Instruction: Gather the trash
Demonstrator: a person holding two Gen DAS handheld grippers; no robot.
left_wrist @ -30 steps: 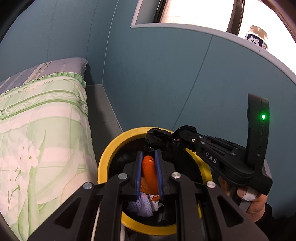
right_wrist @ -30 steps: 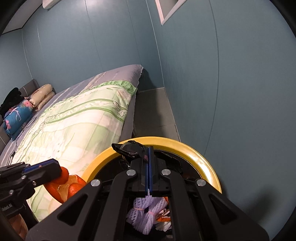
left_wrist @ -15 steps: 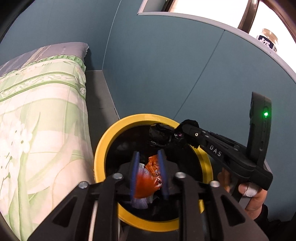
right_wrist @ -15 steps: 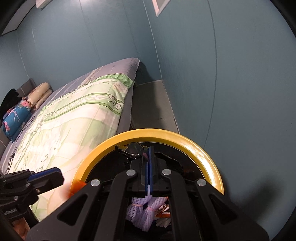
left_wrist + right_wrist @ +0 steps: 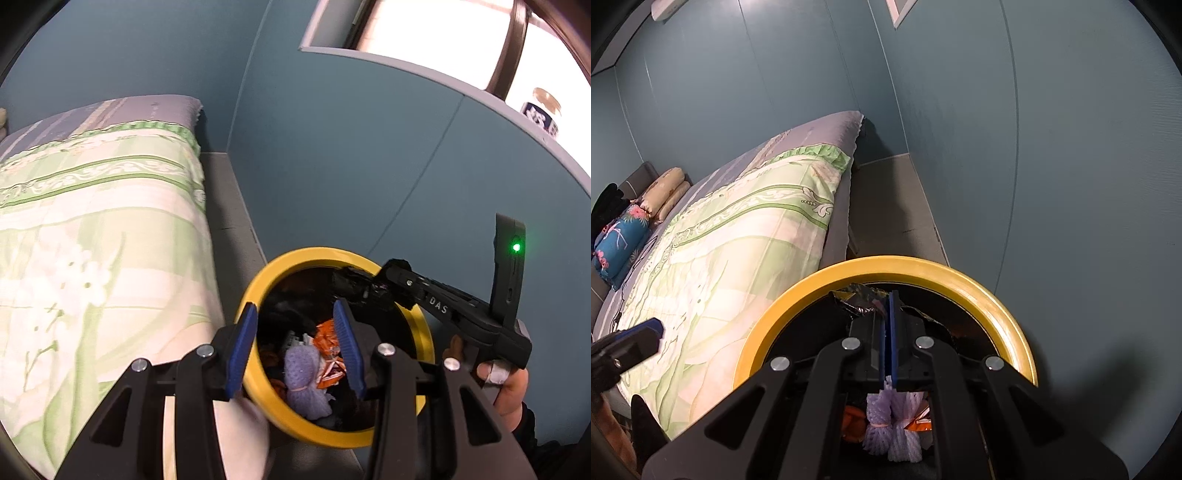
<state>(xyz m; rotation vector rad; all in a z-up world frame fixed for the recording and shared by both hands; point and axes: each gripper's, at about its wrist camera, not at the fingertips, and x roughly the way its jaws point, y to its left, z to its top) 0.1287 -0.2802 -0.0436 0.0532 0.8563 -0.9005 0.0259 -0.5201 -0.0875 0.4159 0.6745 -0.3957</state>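
left wrist view: the left gripper [image 5: 295, 347] hangs over the yellow-rimmed trash bin [image 5: 421, 332], blue pads wide apart and empty; orange wrappers [image 5: 327, 338] and purple foam netting [image 5: 304, 373] lie inside.

right wrist view: the right gripper [image 5: 886, 317] is pinched closed on the black bin liner [image 5: 857, 301] at the bin's far rim, beside the bed [image 5: 738, 236].
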